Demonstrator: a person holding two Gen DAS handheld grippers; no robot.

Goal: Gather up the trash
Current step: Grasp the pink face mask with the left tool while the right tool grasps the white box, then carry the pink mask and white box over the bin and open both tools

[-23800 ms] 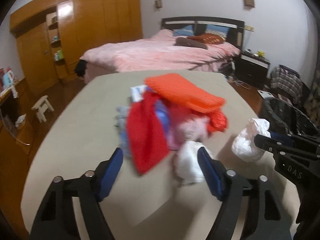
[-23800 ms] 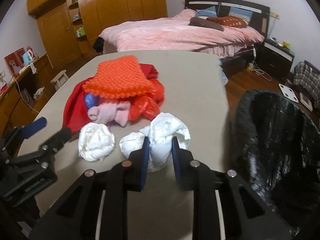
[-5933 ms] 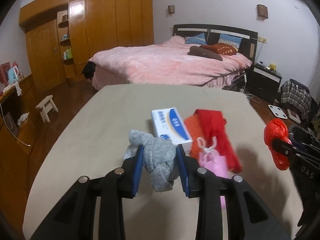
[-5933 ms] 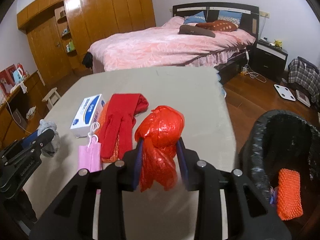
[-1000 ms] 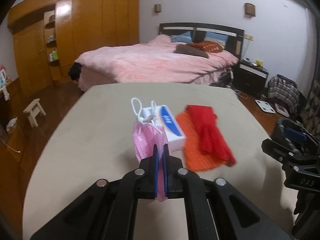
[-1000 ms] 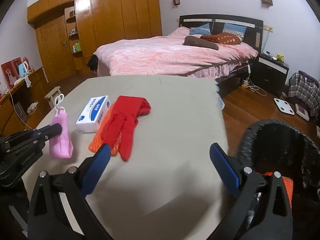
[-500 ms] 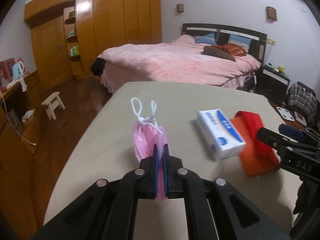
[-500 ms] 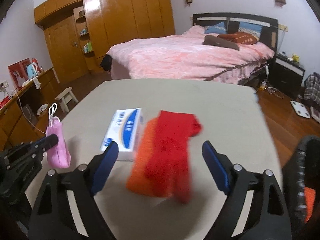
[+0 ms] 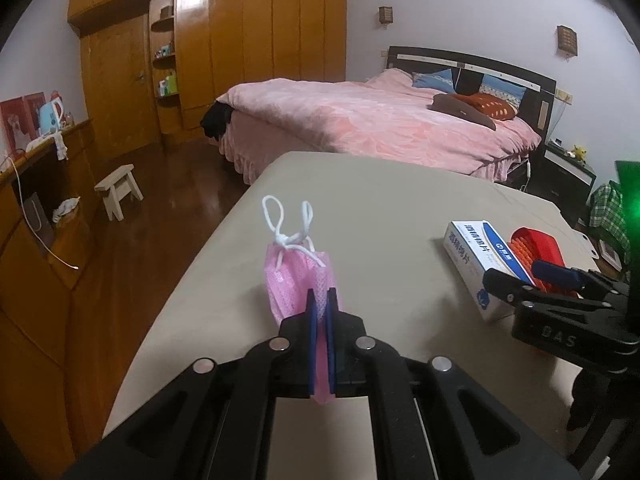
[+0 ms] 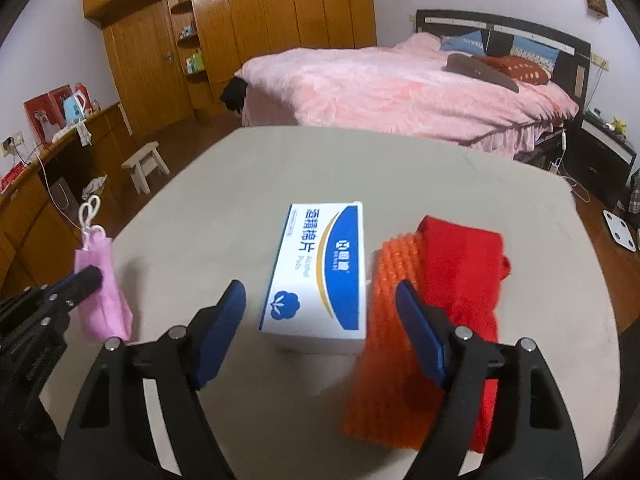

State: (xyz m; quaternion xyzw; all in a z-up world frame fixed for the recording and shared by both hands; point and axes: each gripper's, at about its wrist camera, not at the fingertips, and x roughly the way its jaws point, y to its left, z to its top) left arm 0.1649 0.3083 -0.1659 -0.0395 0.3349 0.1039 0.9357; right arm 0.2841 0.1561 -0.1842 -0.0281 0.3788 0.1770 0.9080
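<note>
Bedroom setting, pink bed [image 10: 400, 88] at twelve o'clock, wooden wardrobe [image 10: 240, 36] over at ten, and a beige table [image 10: 340, 168] filling the foreground. From the left wrist camera, the left gripper [image 9: 320, 312] has its blue fingers [image 9: 310, 340] pinched tight on a pink face mask [image 9: 298, 280], which is held up off the table, its white ear loops [image 9: 288, 220] knotted and standing up at twelve o'clock. Over on the right wrist camera, the right gripper [image 10: 320, 304] has its fingers [image 10: 222, 328] spread fairly wide and they are closing in, pads not touching anything. Dead ahead between them sits a white and blue box [image 10: 320, 272], flat on the table. Just beside the box at three o'clock lies an orange knitted cloth [image 10: 384, 320], with a red cloth [image 10: 460, 272] lying over its right part, and the right-hand finger overlaps the orange one in view. At nine o'clock in that same view, the mask shows again, clamped in the left gripper. Small wooden stool [image 10: 144, 164] on the floor at ten o'clock.
</note>
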